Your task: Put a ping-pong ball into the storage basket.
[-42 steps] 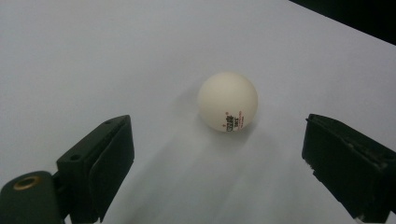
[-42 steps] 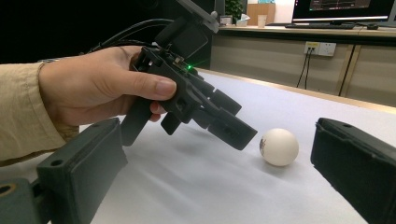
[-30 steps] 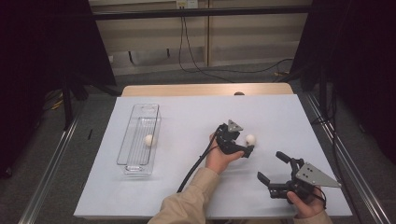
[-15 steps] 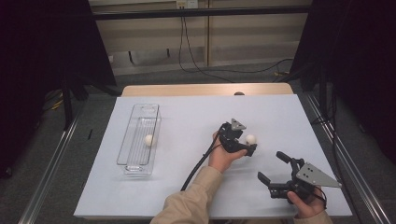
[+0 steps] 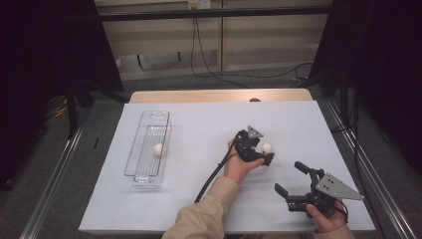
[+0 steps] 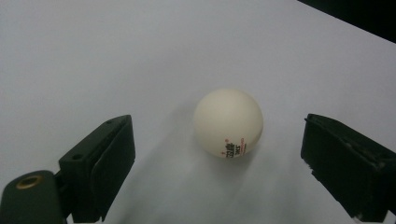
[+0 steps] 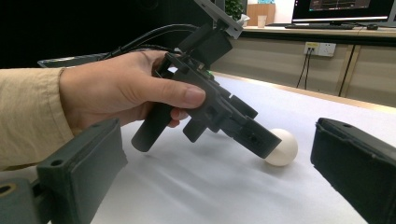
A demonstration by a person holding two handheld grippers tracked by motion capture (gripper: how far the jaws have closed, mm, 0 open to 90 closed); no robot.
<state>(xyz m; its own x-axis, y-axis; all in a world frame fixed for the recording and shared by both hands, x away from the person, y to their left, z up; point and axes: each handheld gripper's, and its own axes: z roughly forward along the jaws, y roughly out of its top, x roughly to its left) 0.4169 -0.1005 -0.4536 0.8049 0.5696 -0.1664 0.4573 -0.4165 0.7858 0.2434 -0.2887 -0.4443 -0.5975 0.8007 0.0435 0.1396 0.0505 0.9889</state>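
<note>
Clear tray [image 5: 148, 164] on counter [image 5: 199, 124] holds one white ball [image 5: 158, 149]. Second ball [image 6: 228, 122] rests on counter between spread jaws of left tool [image 5: 263, 153], untouched. Right tool [image 5: 291, 183] nearby, jaws apart, empty.

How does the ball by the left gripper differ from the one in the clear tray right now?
The ball by the left gripper lies on the bare white table, between the open jaws of the left gripper with gaps on both sides; the ball in the clear tray sits walled in, far from either gripper. The first shows red print low on its side; no print can be made out on the second. Both are off-white, round and look alike in size.
</note>
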